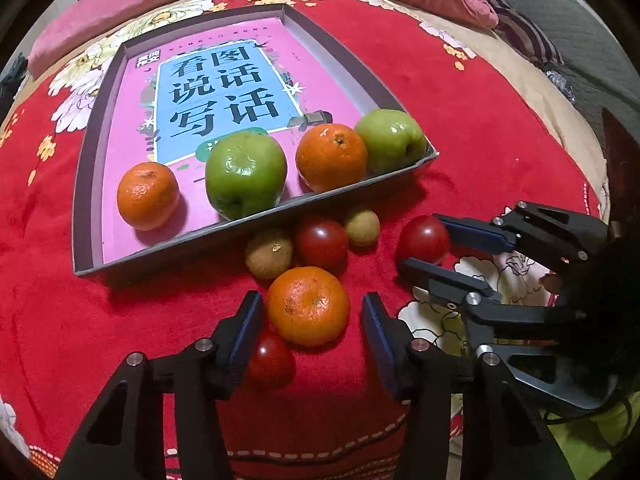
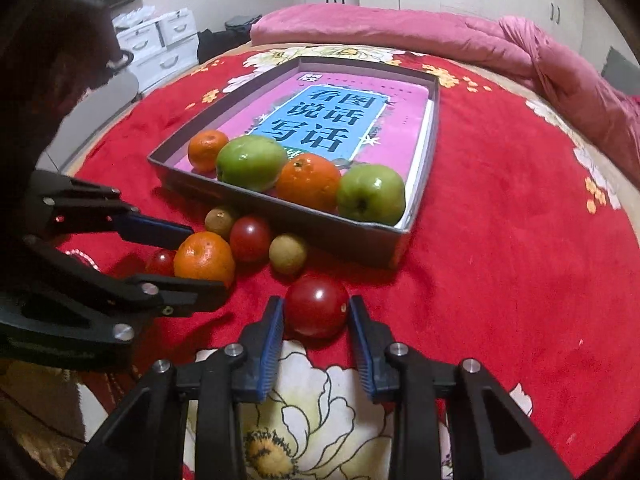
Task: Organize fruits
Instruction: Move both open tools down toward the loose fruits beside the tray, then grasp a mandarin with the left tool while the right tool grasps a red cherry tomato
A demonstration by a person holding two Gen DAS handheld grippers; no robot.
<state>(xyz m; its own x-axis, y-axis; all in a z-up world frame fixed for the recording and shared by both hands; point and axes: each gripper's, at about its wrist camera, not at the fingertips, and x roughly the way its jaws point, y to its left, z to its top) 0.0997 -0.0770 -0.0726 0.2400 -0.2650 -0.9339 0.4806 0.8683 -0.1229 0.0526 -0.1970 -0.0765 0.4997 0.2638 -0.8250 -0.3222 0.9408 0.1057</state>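
Note:
A grey box tray point(image 1: 86, 184) holds a pink book, two mandarins point(image 1: 148, 195) point(image 1: 331, 157) and two green apples point(image 1: 245, 174) point(image 1: 390, 140) along its near edge. In front of it on the red blanket lie a third mandarin point(image 1: 308, 306), red tomatoes point(image 1: 320, 242) point(image 1: 270, 360) and two small brown fruits point(image 1: 269, 254) point(image 1: 362, 228). My left gripper point(image 1: 312, 296) straddles the loose mandarin point(image 2: 204, 258), with thin gaps at its pads, open. My right gripper point(image 2: 315, 300) has both blue pads against a red tomato point(image 2: 316, 308), which rests on the blanket.
The bed is covered by a red flowered blanket point(image 2: 500, 240). A pink quilt point(image 2: 400, 28) is bunched along the far side. White drawers point(image 2: 160, 48) stand beyond the bed's left edge. The two grippers point(image 1: 420, 240) point(image 2: 207, 263) sit close side by side.

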